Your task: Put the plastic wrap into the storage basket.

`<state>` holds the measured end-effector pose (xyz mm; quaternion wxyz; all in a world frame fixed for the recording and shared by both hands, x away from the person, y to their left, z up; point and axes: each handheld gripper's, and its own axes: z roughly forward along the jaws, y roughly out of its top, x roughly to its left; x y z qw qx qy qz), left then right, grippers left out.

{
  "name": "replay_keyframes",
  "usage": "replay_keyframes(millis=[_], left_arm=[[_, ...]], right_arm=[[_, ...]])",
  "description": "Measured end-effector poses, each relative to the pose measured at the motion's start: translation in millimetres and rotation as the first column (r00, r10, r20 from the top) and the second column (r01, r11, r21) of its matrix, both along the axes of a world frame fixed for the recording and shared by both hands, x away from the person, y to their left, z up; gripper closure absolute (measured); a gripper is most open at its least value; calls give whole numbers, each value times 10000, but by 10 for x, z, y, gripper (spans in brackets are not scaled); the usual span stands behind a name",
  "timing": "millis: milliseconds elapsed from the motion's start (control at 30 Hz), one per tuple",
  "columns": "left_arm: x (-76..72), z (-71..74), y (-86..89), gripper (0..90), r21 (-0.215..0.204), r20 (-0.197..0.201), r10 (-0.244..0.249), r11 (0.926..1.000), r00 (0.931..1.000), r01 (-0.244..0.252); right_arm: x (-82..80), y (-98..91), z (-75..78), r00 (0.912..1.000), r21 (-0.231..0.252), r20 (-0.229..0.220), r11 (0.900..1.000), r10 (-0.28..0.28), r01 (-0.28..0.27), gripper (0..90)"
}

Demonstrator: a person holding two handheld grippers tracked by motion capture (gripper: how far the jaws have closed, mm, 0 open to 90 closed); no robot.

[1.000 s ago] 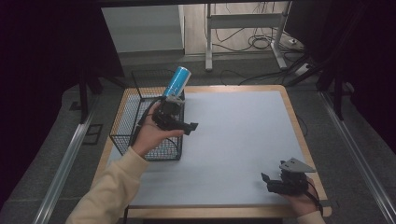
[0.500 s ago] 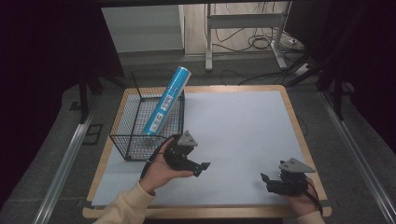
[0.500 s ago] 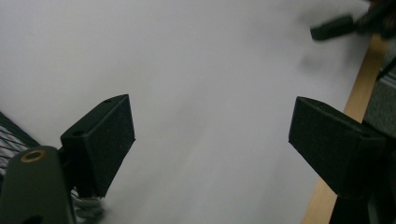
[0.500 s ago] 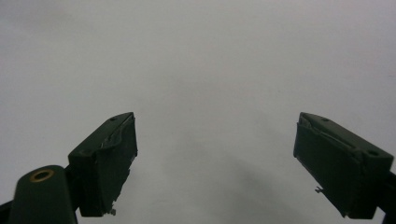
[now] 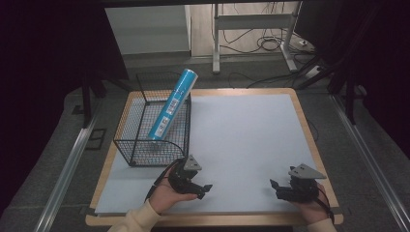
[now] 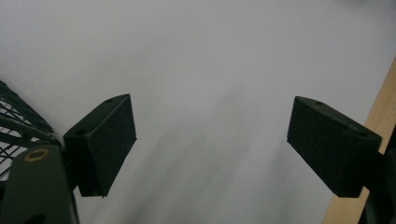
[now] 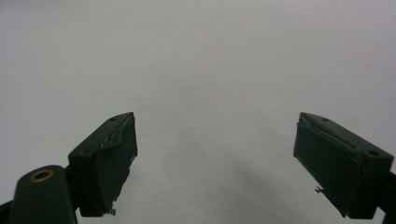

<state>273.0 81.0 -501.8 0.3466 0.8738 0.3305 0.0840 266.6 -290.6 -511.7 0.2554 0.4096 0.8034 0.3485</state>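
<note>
A pale sheet covers the wooden table (image 5: 302, 121), and at its far left stands a black wire basket (image 5: 130, 140) with a blue tube (image 5: 172, 104) leaning inside it, lower end on the basket floor, upper end poking out past the far rim. The left gripper (image 5: 205, 189) lies low over the sheet just in front of the basket, jaws wide with nothing between them though they have just been closing a little, and the right gripper (image 5: 275, 187) rests near the front right edge, jaws likewise apart and empty

blue tube (image 5: 172, 105) in the wire basket (image 5: 129, 145), white label (print too small to read)
</note>
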Motion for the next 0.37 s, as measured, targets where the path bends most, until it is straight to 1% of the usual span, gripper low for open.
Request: replay_keyframes(millis=[133,167,233,267,367], left_arm=[[0,-47,2,155,-5,-86,65,10000,9999,-65],[-3,-75,-2,155,128,-77,47,9999,10000,-46],[-6,-92,-12,155,92,-92,78,9999,9999,-77],[-8,-108,-20,155,156,-136,-2,9999,9999,5],[-14,-117,-26,155,150,-131,1,9999,9999,1]], right_arm=[[1,-9,1,10000,35,-25,10000,-28,28,138],[3,-9,-1,10000,49,-18,10000,-36,36,138],[3,-8,-2,10000,43,-20,10000,-30,30,138],[4,-7,-5,10000,7,-39,10000,-6,6,138],[3,-6,-6,10000,22,-28,10000,-10,11,138]])
